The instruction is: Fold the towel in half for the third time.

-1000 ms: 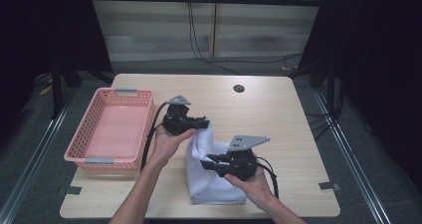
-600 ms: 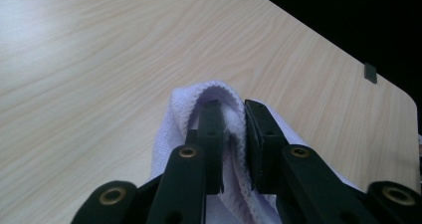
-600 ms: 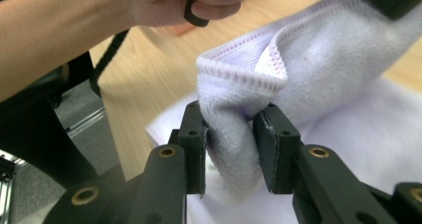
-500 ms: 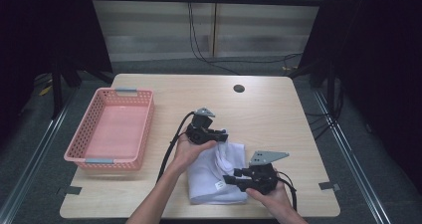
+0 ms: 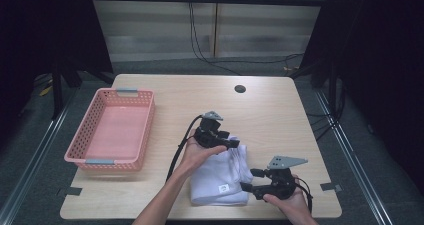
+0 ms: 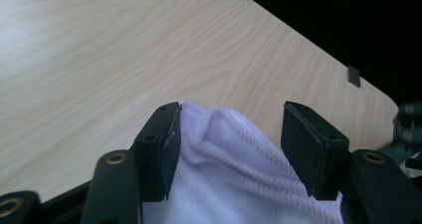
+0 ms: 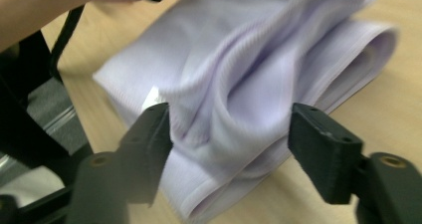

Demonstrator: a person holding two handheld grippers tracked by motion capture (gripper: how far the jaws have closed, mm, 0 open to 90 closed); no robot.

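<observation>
table (image 5: 280, 115) | white cloth (image 5: 220, 177) between both open tongs (image 6: 231, 134) (image 7: 231, 149)

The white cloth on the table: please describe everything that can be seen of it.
The white cloth is a folded, ribbed knit fabric, white with a faint lilac tint, lying in a bunched stack near the front edge of the wooden table. A small label shows on its top near the front. The left gripper sits at its far edge, the right gripper at its near right side. In each gripper view a fold lies between open jaws, touching at least one pad; neither clamps it.
</observation>
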